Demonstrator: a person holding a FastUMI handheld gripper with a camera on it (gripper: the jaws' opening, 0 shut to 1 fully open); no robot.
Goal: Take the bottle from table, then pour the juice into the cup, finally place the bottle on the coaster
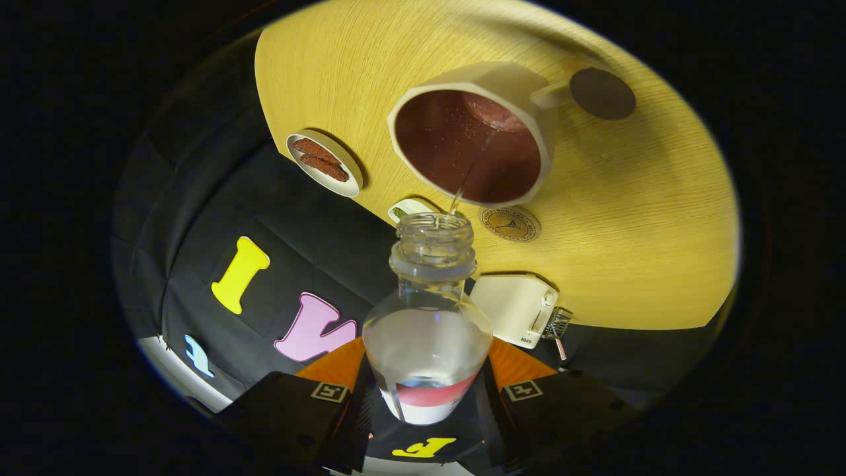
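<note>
Our jaws (426,390) clamp the tilted bottle (426,330); a thin stream reaches the cup (472,142) at twelve o'clock. Tilting further, we risk splashing onto the table (648,218).

The gripper (426,390) is tipped over (well off level), both fingers pressed against the bottle (428,330).

The tool (426,390) carries a square black-and-white marker on each finger
</note>
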